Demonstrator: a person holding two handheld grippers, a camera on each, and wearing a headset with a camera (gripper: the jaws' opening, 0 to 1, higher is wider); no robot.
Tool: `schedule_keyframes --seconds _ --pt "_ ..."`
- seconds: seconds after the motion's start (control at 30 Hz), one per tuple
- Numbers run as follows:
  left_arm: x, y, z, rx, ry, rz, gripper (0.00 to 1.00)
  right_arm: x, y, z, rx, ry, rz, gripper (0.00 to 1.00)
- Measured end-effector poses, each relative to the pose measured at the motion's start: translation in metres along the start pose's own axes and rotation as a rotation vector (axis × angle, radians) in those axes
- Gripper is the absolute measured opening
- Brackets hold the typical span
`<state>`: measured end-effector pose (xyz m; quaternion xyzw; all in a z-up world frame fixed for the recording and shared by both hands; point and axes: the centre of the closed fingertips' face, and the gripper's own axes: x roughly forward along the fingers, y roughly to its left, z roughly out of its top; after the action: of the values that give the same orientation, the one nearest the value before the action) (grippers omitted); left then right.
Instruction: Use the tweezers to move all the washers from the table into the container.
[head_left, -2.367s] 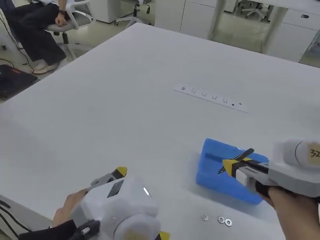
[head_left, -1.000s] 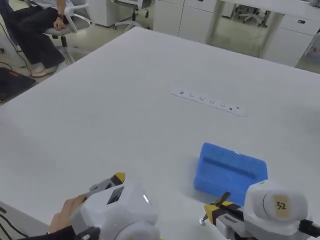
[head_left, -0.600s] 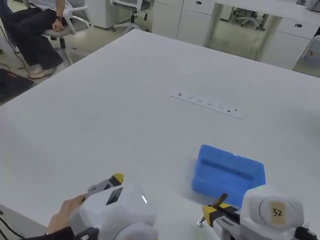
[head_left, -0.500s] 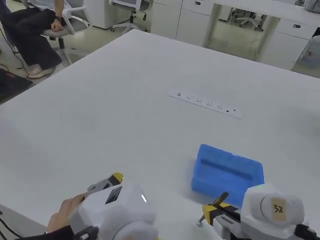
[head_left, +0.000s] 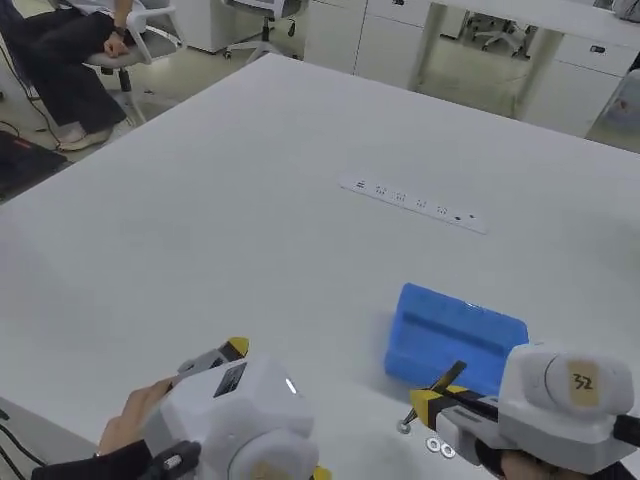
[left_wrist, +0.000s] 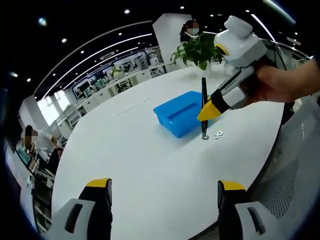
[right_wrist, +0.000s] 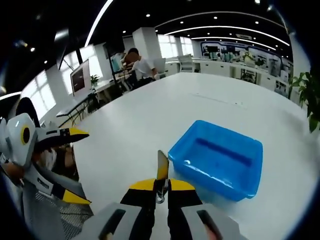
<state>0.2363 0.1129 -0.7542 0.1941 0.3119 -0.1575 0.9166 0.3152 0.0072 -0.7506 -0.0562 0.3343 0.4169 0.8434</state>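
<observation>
— White worktop (head_left: 250, 200): where are the washers (left_wrist: 217, 134)?
— Lying just beside the blue container (head_left: 455, 335), with the tweezers (right_wrist: 162, 167) tips down at one. Right gripper (right_wrist: 162, 186) clamps the tweezers; left gripper (left_wrist: 165, 184) spread wide, empty.

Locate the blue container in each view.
Head view: blue container lower right, just beyond the tweezers.
Left gripper view: container near centre, slightly right, behind the upright tweezers.
Right gripper view: container right of centre, beyond the tweezers.
Shared landmark: the tweezers, tip close to the container's wall.
</observation>
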Motion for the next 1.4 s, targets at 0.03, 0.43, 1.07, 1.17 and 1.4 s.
schedule_keyframes --seconds 0.03,0.43,1.07,1.17,1.4 --pt "0.0 0.0 0.0 -0.001 -0.002 -0.001 0.89 -0.002 0.001 0.005 -0.001 -0.01 0.001 0.04" --pt "0.001 -0.001 -0.002 0.002 0.007 -0.004 0.89 -0.012 -0.024 0.064 -0.042 -0.137 -0.058 0.04" --pt "0.003 -0.003 -0.006 0.016 0.029 -0.01 0.88 0.035 -0.063 0.027 -0.047 -0.035 -0.146 0.05" --pt "0.003 -0.002 -0.006 0.013 0.032 -0.009 0.88 0.039 -0.065 0.024 -0.052 -0.021 -0.148 0.05" --pt "0.003 -0.002 -0.007 0.012 0.035 -0.006 0.88 0.045 -0.069 0.011 -0.066 0.015 -0.148 0.05"
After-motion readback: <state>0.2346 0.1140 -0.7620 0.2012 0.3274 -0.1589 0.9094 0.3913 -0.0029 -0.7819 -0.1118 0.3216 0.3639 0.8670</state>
